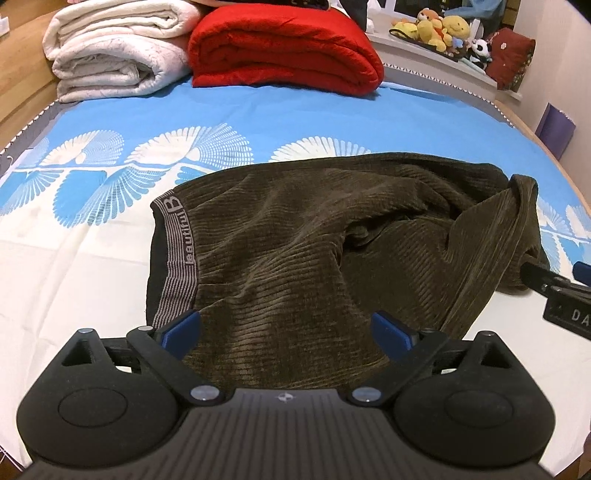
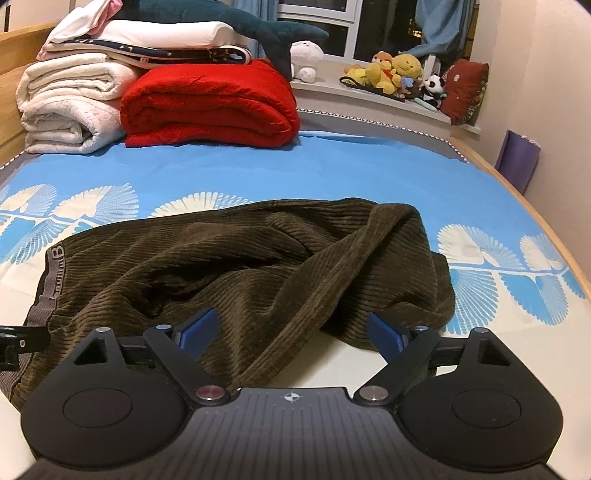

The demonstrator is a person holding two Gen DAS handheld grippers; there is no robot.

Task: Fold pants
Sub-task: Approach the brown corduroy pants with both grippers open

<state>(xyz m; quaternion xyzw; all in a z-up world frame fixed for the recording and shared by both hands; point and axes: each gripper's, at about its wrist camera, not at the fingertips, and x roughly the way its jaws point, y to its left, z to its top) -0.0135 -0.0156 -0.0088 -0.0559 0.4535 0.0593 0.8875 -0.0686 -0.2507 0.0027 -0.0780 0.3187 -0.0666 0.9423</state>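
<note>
Dark olive corduroy pants point(image 1: 295, 236), spread crumpled across the near half of a bed, on a sheet point(image 1: 258, 118) blue at the far side and cream nearer, printed with white fan shapes. Grey striped waistband point(image 1: 177, 258) at the left end, lettered "beautiful B", standing roughly upright along that edge. Legs bunched and doubled over toward the right, one band of cloth draped diagonally over the rest, with loose wrinkles through the middle.

Left hand-held gripper point(image 1: 288, 332) low over the near edge of the pants just right of the waistband, blue pads spread wide, corduroy showing between them but not pinched; nothing held. Right hand-held gripper point(image 2: 291, 334) over the near right part of the heap, likewise gaping wide, a fold of the legs and bare cream sheet in the gap, pads not pressing on either; nothing held. Tip of the right one seen from the left wrist view at the far right edge, close against the bunched leg end; whether touching, impossible to tell.

Beyond the pants, at the head of the bed: folded red blanket point(image 1: 284, 48) beside a stack of folded white blankets point(image 1: 114, 51). Farther right, on a window ledge, a cluster of plush toys point(image 2: 391, 74) and a dark red cushion point(image 2: 463, 88). Blue plush shark point(image 2: 236, 18) atop the white stack.
</note>
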